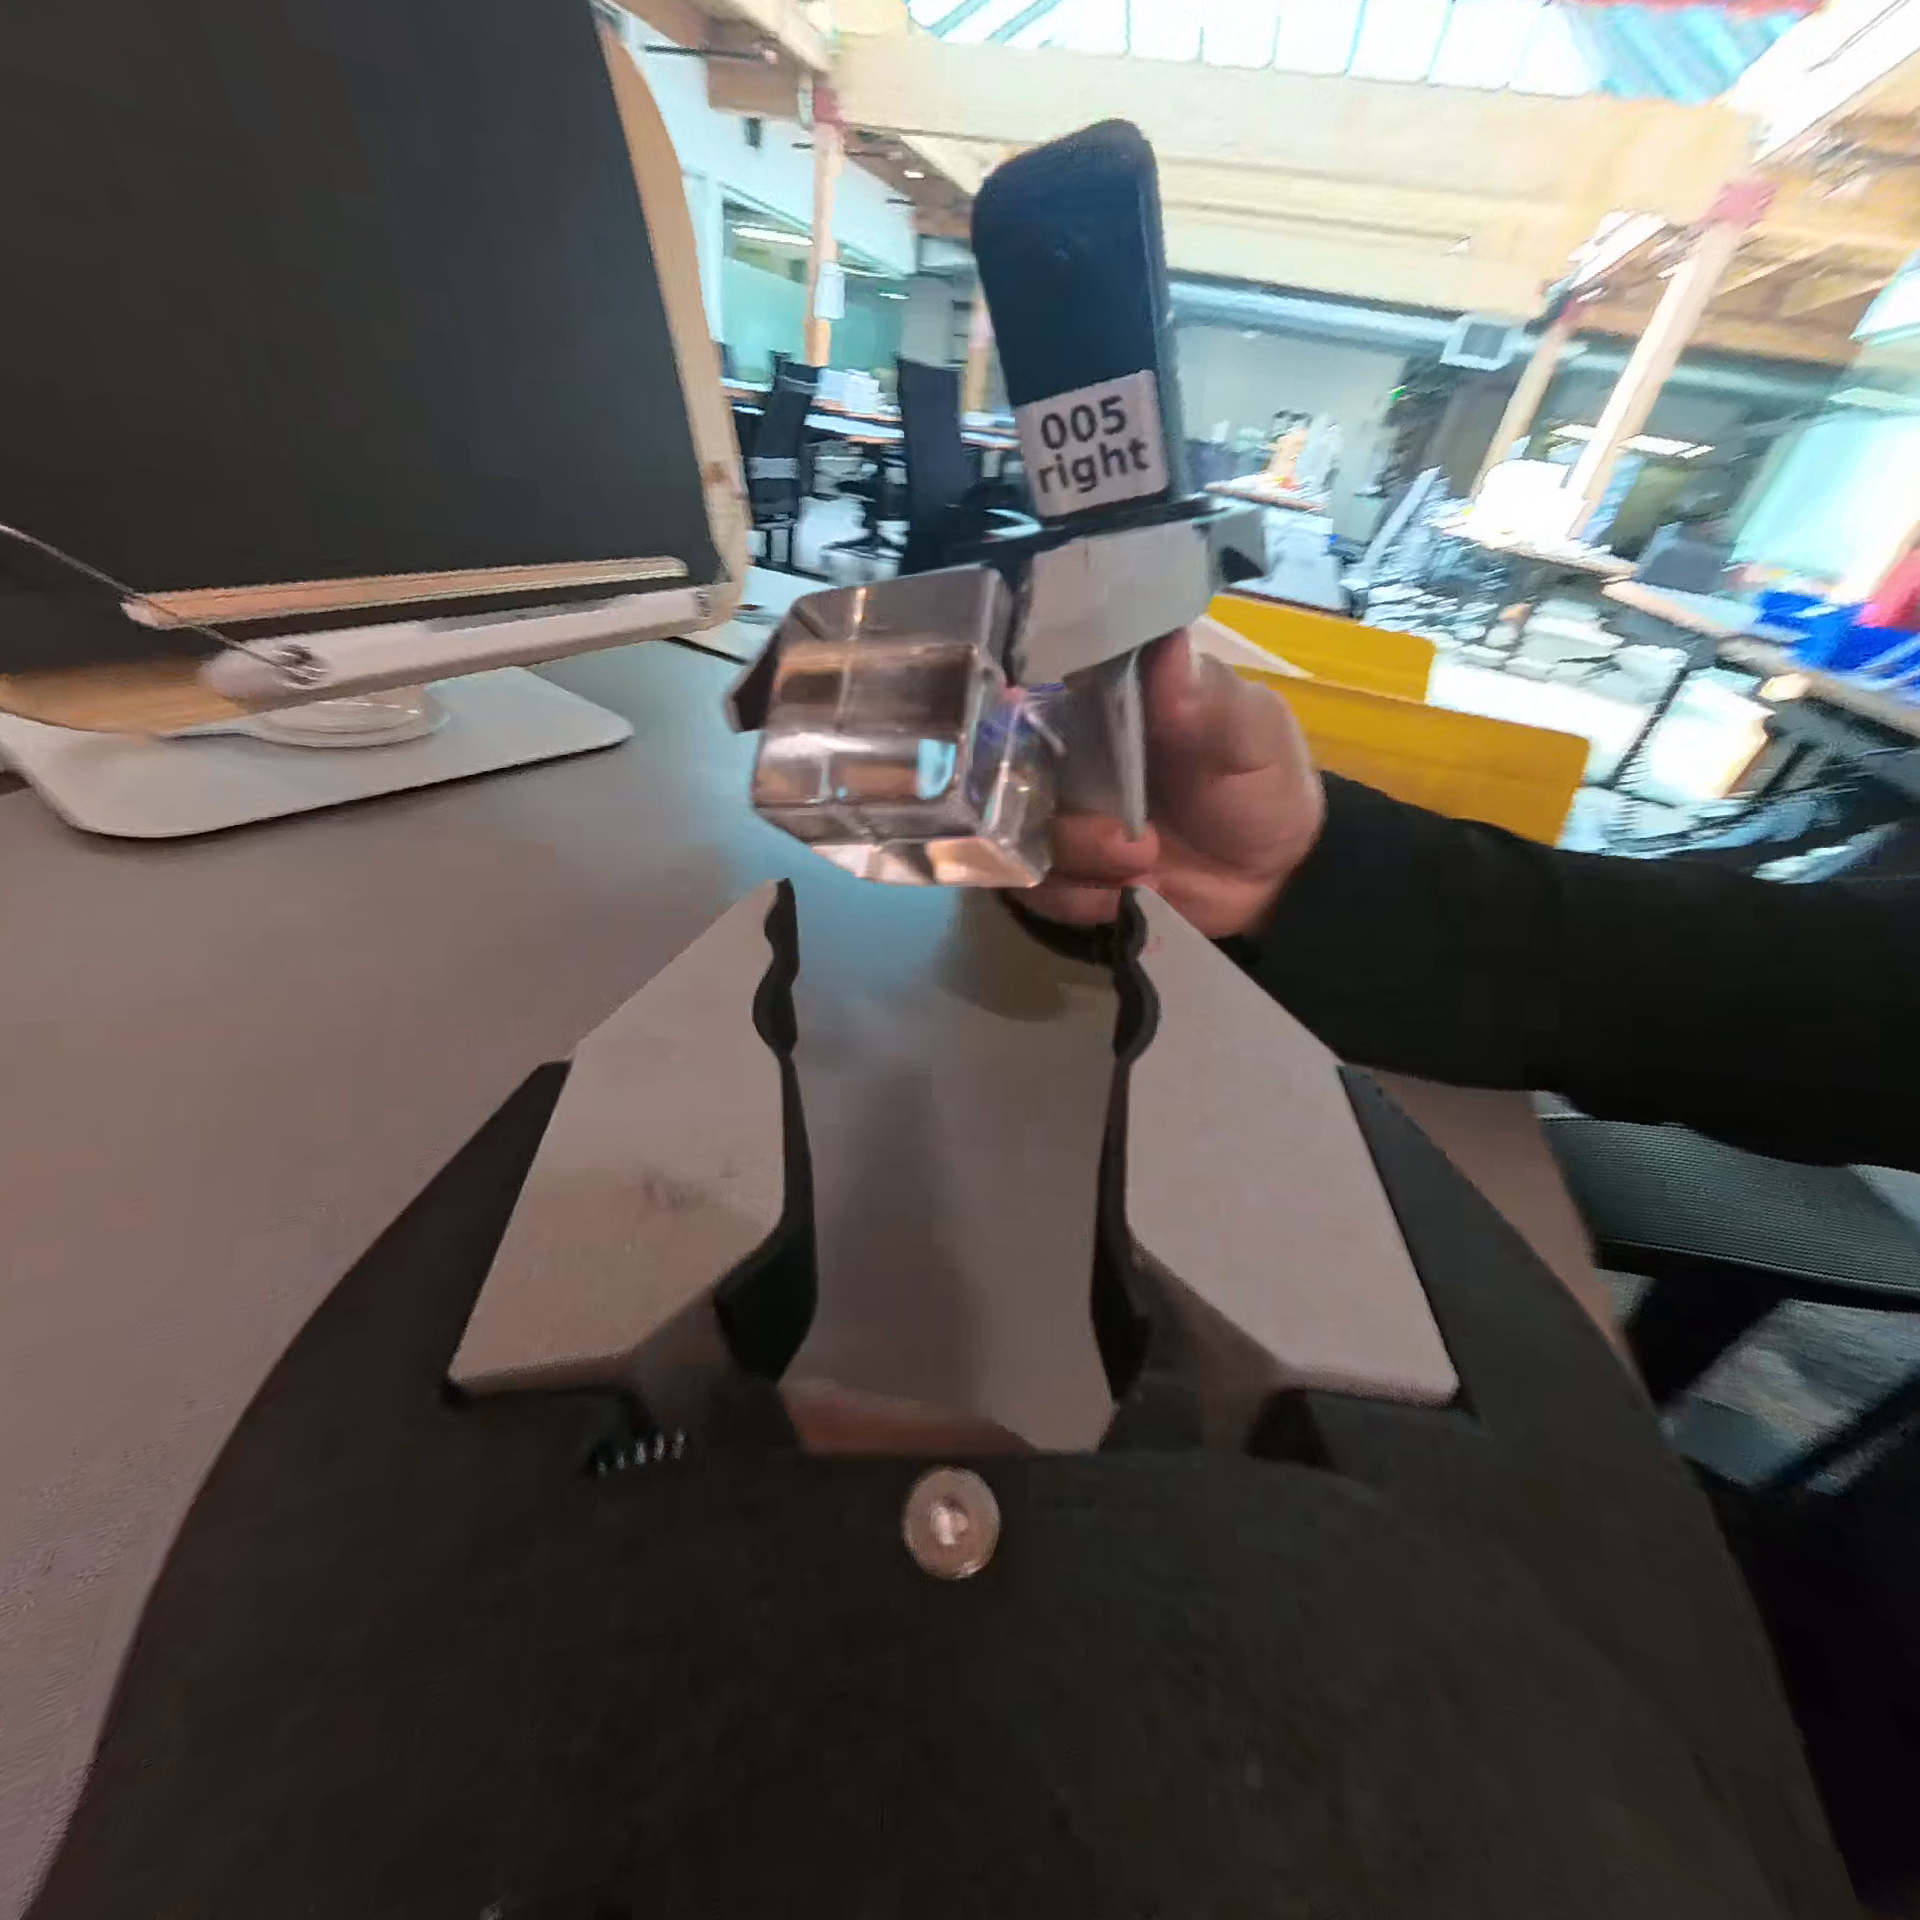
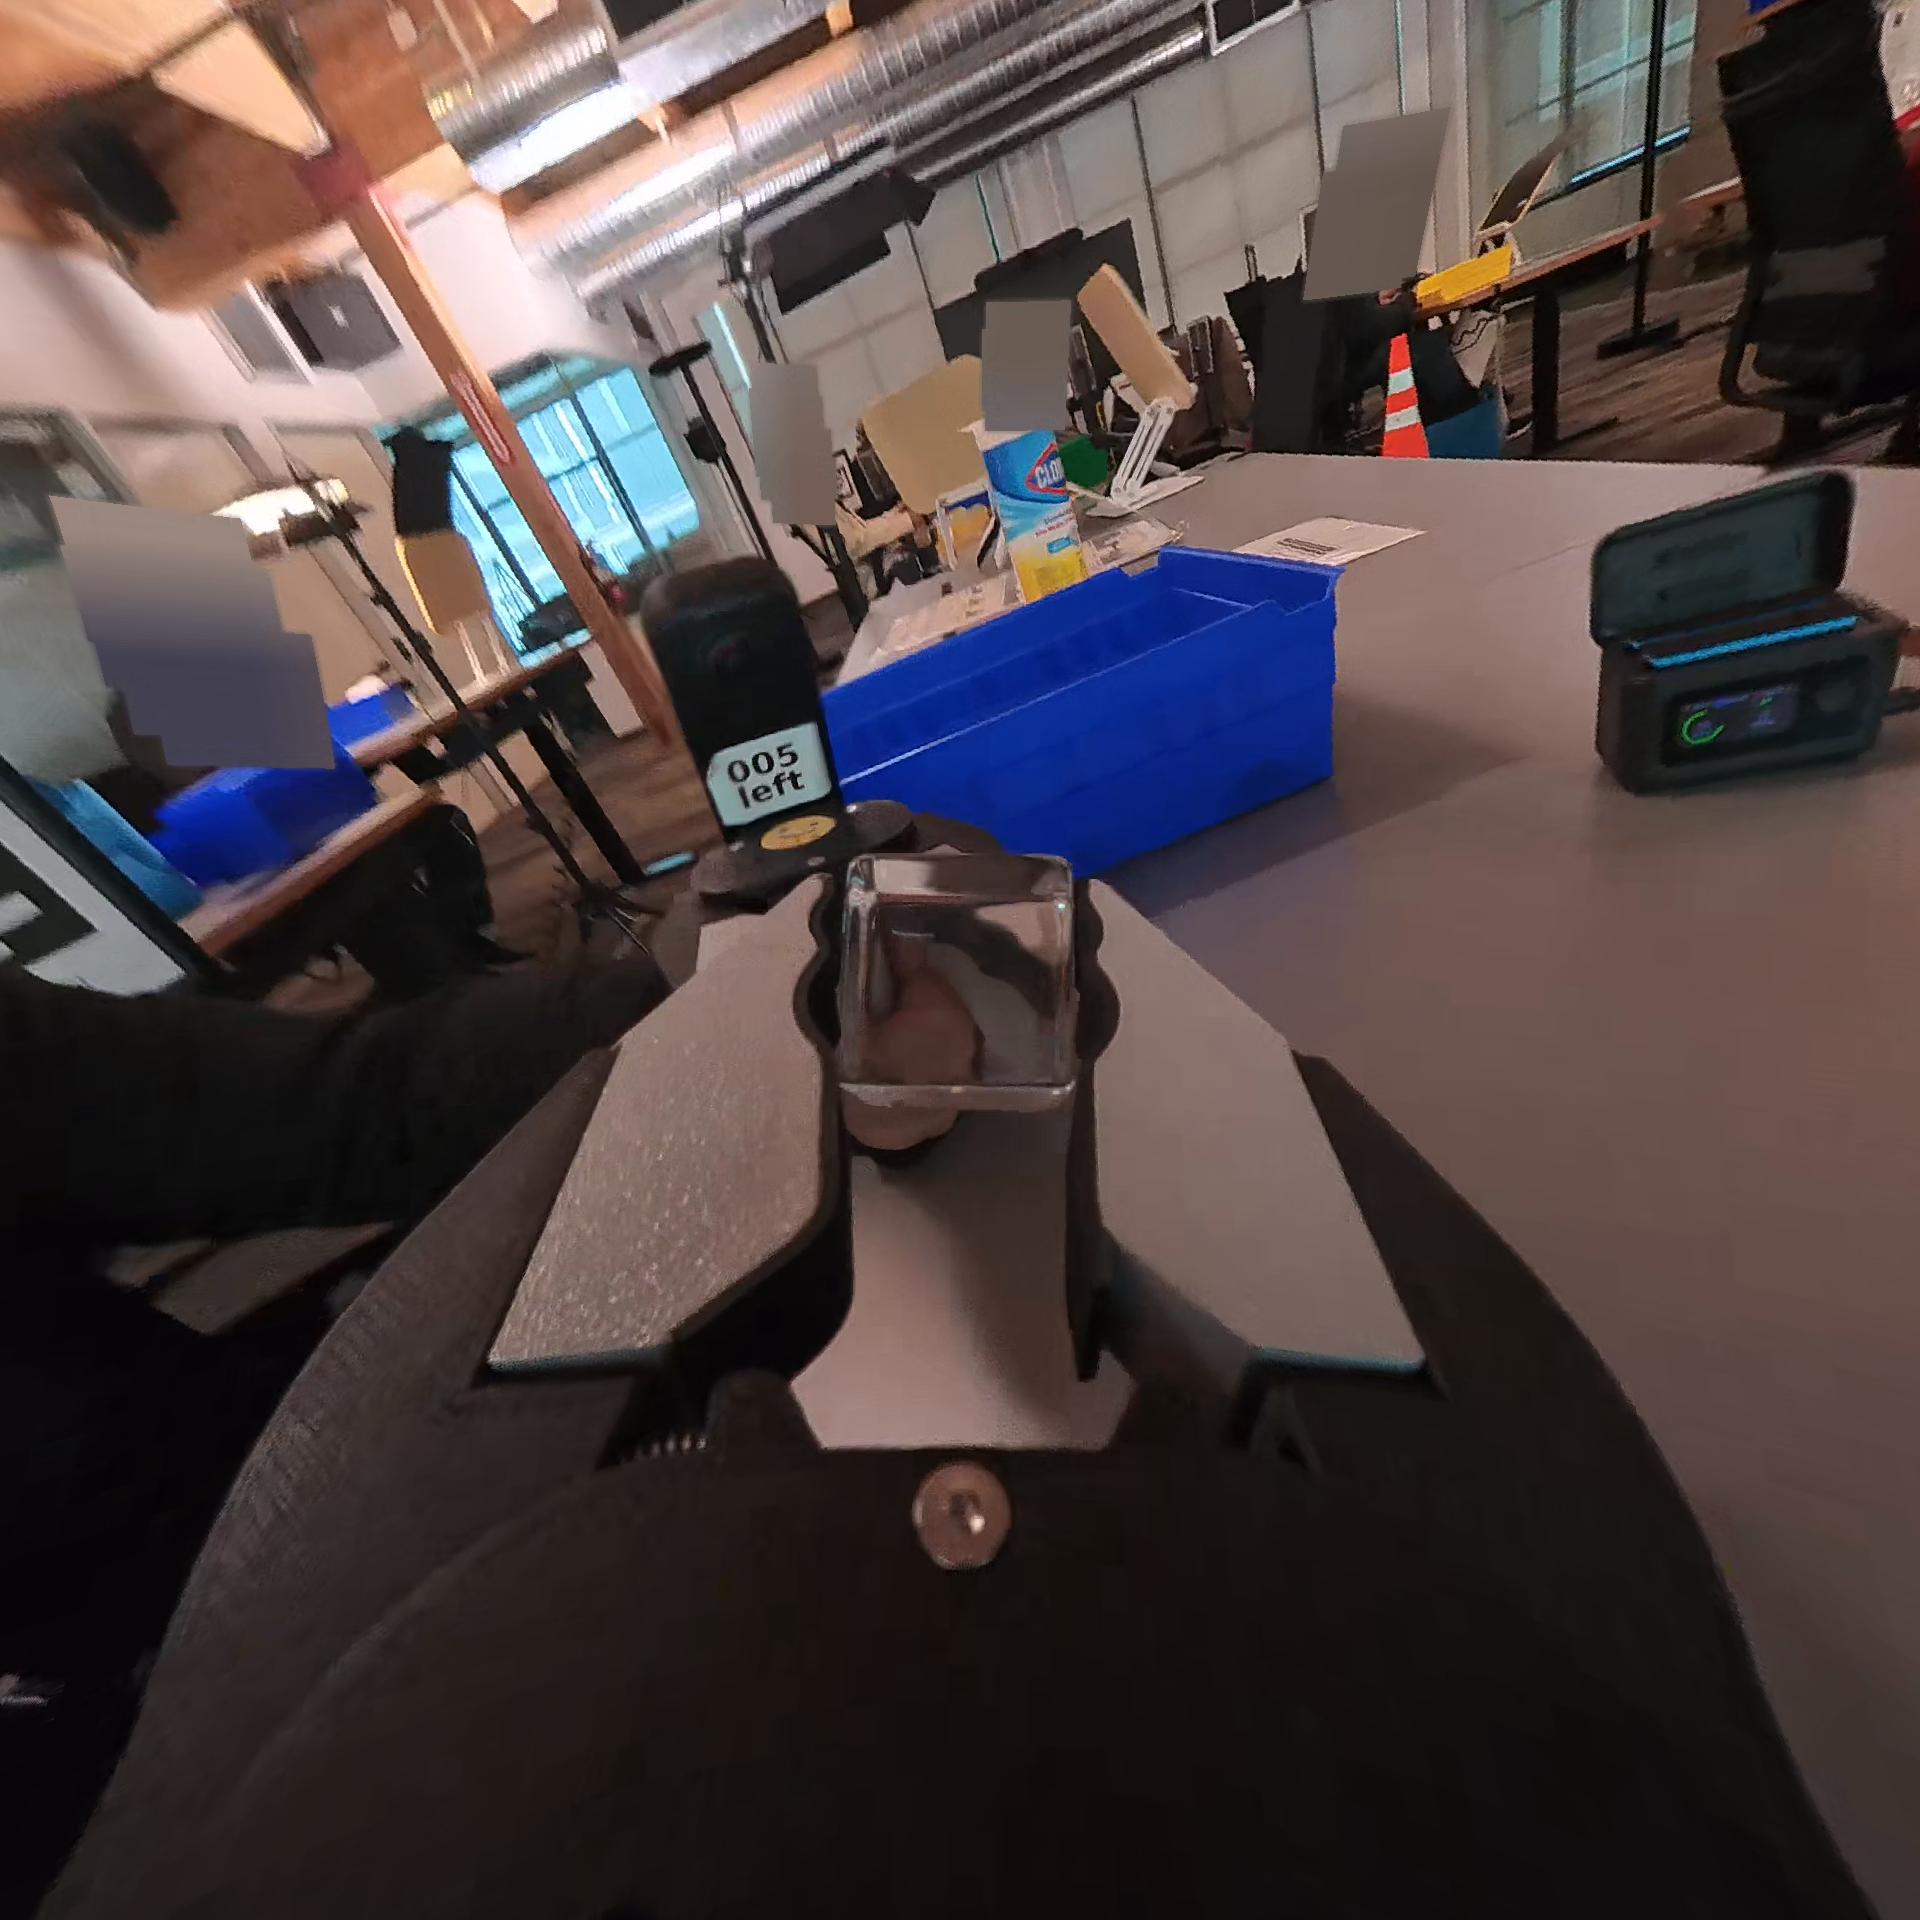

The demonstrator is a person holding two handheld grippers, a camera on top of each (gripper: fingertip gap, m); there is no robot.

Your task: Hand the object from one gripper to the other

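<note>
A clear cube (image 1: pixel 883 769) is clamped between the fingers of my right gripper (image 1: pixel 914 727), which a hand (image 1: pixel 1216 790) holds up above the table. In the right wrist view the right gripper (image 2: pixel 956 935) is shut on the cube (image 2: pixel 956 997), which sits at its fingertips. My left gripper (image 1: pixel 956 914) is open and empty. Its fingertips are just below and in front of the cube, apart from it. In the right wrist view the left gripper's camera mount (image 2: pixel 748 707) shows beyond the cube; its fingers are hidden.
A dark monitor (image 1: pixel 312 312) on a white stand (image 1: pixel 312 748) is at the left of the grey table (image 2: pixel 1507 1039). Yellow bins (image 1: pixel 1403 727) lie behind the hand. A blue bin (image 2: pixel 1091 696), a wipes canister (image 2: pixel 1034 520) and an open black case (image 2: pixel 1745 665) stand on the table. The grippers' ends are close to 4 centimetres from one another.
</note>
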